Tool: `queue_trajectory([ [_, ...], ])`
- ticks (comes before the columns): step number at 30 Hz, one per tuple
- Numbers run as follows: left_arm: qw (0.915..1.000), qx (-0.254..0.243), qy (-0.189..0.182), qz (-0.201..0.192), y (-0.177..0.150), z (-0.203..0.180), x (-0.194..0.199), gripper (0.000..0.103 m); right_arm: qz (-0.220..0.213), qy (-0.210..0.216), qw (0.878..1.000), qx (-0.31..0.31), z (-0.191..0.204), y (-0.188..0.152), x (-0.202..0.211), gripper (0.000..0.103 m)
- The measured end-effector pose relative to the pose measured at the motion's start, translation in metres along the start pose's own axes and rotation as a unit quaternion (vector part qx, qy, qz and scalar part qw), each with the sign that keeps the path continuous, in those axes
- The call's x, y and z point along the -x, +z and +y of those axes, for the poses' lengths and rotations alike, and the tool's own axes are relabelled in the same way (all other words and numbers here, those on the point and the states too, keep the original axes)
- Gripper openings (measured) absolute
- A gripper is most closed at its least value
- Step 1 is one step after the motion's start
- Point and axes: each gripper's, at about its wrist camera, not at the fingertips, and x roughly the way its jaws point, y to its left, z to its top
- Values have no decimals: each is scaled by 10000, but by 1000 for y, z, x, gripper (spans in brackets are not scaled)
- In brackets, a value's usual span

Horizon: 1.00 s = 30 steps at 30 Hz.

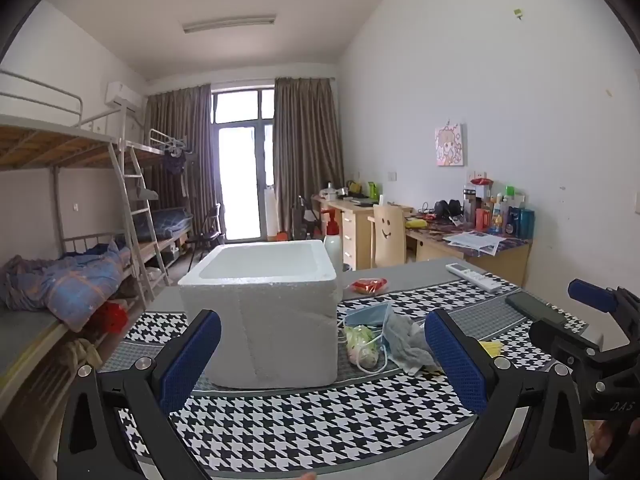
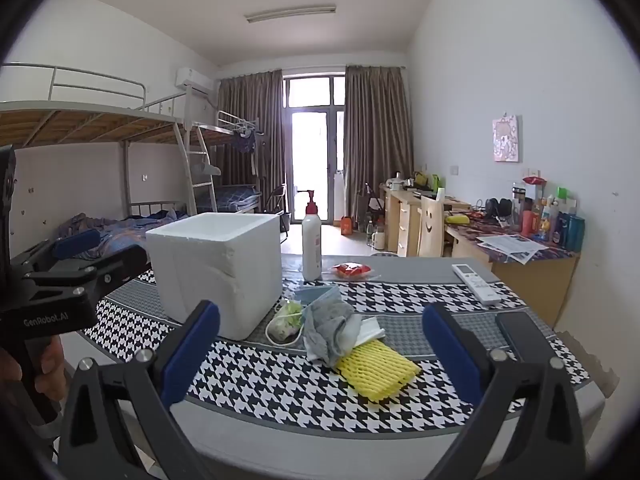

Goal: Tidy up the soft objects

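A white foam box [image 1: 264, 304] [image 2: 218, 268], open at the top, stands on the houndstooth table cover [image 1: 320, 420] [image 2: 280, 380]. To its right lies a heap of soft things: blue face masks [image 1: 370, 314] [image 2: 316, 294], a grey cloth [image 1: 408, 340] [image 2: 334, 326], a green-white bundle [image 1: 362, 344] [image 2: 286, 322] and a yellow foam net [image 2: 376, 368] [image 1: 492, 348]. My left gripper [image 1: 320, 356] stands open just short of the box, nothing between its fingers. My right gripper [image 2: 320, 348] stands open in front of the heap, also with nothing in it.
A white pump bottle [image 2: 311, 240] [image 1: 333, 236], a red packet [image 2: 352, 270] [image 1: 368, 285], a white remote [image 2: 476, 283] [image 1: 474, 277] and a dark phone [image 2: 516, 332] [image 1: 534, 308] lie farther back and right. Bunk beds [image 1: 80, 264] fill the left; desks [image 2: 520, 256] line the right wall.
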Motion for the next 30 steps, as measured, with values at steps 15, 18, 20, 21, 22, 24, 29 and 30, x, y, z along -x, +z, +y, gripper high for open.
queue_trajectory([
  [15, 9999, -67, -88, -24, 3, 1, 5, 102, 15, -42, 10000, 62, 0, 6, 4, 102],
  [18, 9999, -32, -97, -10, 3, 0, 2, 102, 5, -39, 10000, 72, 1, 6, 5, 102],
  [20, 10000, -16, -74, -20, 3, 1, 2, 102, -3, -47, 10000, 70, 1, 7, 6, 102],
  [21, 10000, -23, -64, -24, 3, 0, 2, 102, -1, -51, 10000, 67, 1, 7, 6, 102],
  [22, 10000, -32, -62, -22, 3, 0, 2, 102, 6, -54, 10000, 65, 1, 7, 6, 102],
  [24, 10000, -28, -57, -16, 3, 1, 1, 102, 24, -66, 9999, 72, 1, 8, 5, 102],
  [29, 10000, -1, -76, 0, 2, 0, 0, 102, 24, -60, 10000, 72, 1, 8, 5, 102],
  [30, 10000, -6, -72, -5, 1, 0, 0, 102, 15, -75, 9999, 80, 2, 8, 5, 102],
])
